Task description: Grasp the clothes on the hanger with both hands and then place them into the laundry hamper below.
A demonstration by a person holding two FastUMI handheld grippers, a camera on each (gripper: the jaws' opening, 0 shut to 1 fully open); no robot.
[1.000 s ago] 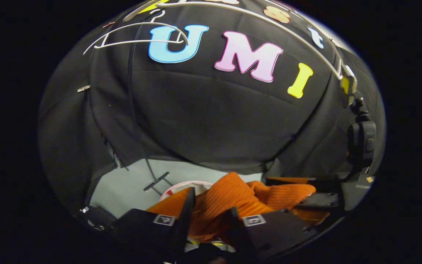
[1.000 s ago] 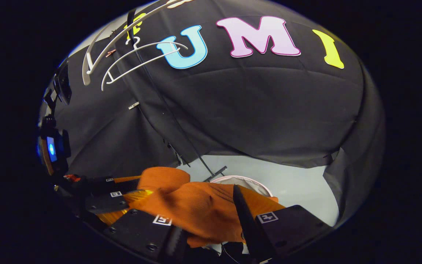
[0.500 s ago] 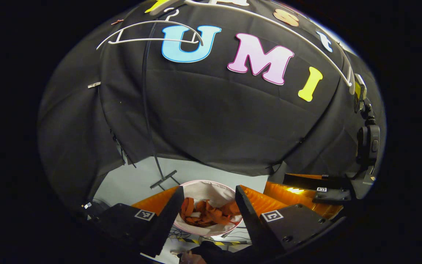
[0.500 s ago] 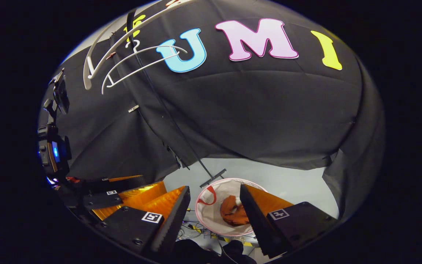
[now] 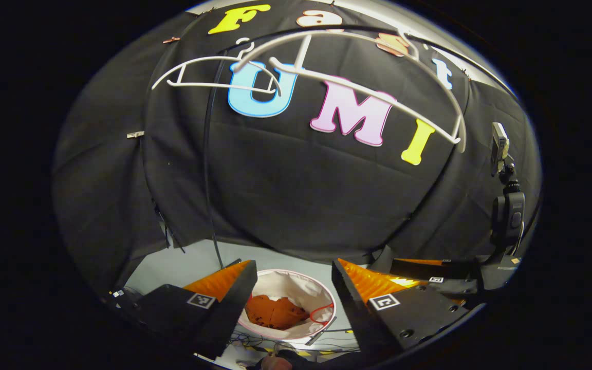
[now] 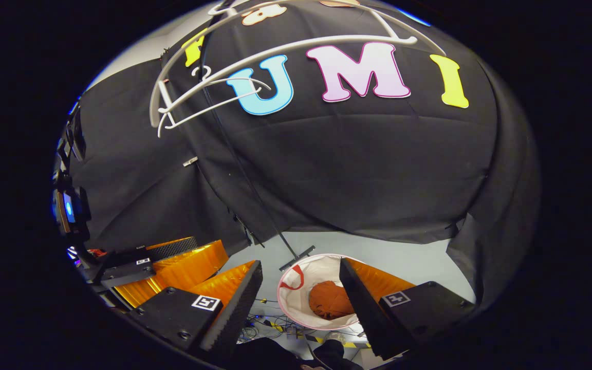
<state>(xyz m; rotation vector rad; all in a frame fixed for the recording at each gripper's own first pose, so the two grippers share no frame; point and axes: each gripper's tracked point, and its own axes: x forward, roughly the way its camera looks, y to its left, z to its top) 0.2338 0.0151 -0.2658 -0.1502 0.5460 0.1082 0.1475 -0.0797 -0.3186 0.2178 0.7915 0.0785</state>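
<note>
The orange garment (image 5: 274,313) lies crumpled at the bottom of the white laundry hamper (image 5: 303,287) on the floor. My left gripper (image 5: 292,267) hangs above it, open, nothing between its fingers. In the right gripper view the same orange garment (image 6: 329,300) rests inside the hamper (image 6: 288,297), and my right gripper (image 6: 300,263) is open over it. The bare white hanger (image 5: 357,92) hangs high up, also visible as the hanger (image 6: 275,56) in the right gripper view. Each view catches the other gripper beside it: the right gripper (image 5: 422,270) and the left gripper (image 6: 183,253).
A second bare white hanger (image 5: 208,77) hangs on a thin black stand pole (image 5: 206,174) behind the hamper. A black camera device (image 5: 506,221) is mounted at the right. Cables and striped tape (image 6: 280,326) lie on the grey floor near the hamper.
A second ago both grippers were shut on the orange garment. Both have opened, the garment has dropped into the hamper, and the grippers have risen slightly.
</note>
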